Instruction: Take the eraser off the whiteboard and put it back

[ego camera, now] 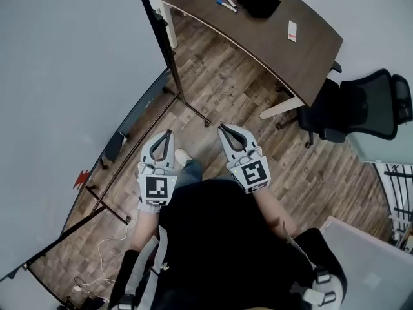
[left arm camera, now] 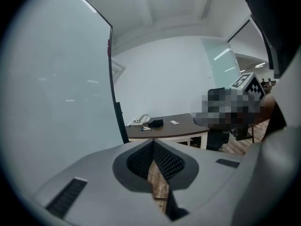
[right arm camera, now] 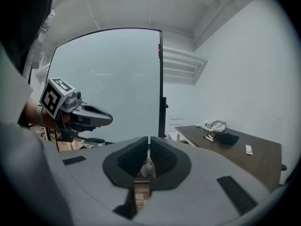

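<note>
You hold the grey left gripper (ego camera: 169, 132) and grey right gripper (ego camera: 221, 127) side by side before your waist, fingers pressed together on nothing, while a dark oblong block, seemingly the eraser (ego camera: 115, 146), sits at the lower edge of the white whiteboard (ego camera: 64, 76), left of your left fingertips.

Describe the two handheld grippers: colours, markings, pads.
Both the left gripper and right gripper have pale grey moulded shells tapering to pointed jaws. Each carries a white cube printed with black square markers. Inner pads are black and ribbed. The person wears a black top.
</note>
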Demonstrator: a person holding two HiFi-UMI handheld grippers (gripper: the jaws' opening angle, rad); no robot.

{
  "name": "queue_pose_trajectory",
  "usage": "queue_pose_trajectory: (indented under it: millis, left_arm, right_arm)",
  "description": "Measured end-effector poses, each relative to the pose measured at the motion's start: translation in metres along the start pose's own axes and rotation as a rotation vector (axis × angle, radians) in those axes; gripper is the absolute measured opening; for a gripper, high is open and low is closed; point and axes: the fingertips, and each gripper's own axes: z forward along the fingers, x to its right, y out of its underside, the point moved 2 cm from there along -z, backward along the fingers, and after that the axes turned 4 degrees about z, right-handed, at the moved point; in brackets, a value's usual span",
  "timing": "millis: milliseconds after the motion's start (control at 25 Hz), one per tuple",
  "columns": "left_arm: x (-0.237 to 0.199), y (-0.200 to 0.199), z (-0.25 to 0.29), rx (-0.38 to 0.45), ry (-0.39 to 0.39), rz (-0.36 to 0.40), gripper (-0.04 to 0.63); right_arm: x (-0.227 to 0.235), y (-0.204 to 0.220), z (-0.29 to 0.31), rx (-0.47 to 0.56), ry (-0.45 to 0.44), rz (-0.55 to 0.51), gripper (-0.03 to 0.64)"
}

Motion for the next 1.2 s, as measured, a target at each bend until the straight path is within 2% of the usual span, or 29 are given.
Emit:
queue_pose_trajectory:
  millis: [360,680,1000,1200]
  left_arm:
    - [-0.090,0.025,0.029,-0.009,-0.002,-0.020,0.002]
    - [-0.129,0.043,0.033,-0.041,-0.042,-0.022,0.002]
    - [-0.148,0.070,0.018,-0.147,-0.200,-0.055,0.002]
    - [-0.161,0.087,0.003,-0.223,-0.347,-0.084,0.002]
  right_arm:
    - [-0.014,-0.037,0.116,0.001,-0.061,-0.050,0.028]
    - [-0.043,-0.047,0.180,-0.021,-0.184,-0.110,0.028]
    - [-0.064,-0.049,0.219,-0.034,-0.366,-0.142,0.027]
    - [-0.080,-0.052,0.242,-0.062,-0.514,-0.195,0.028]
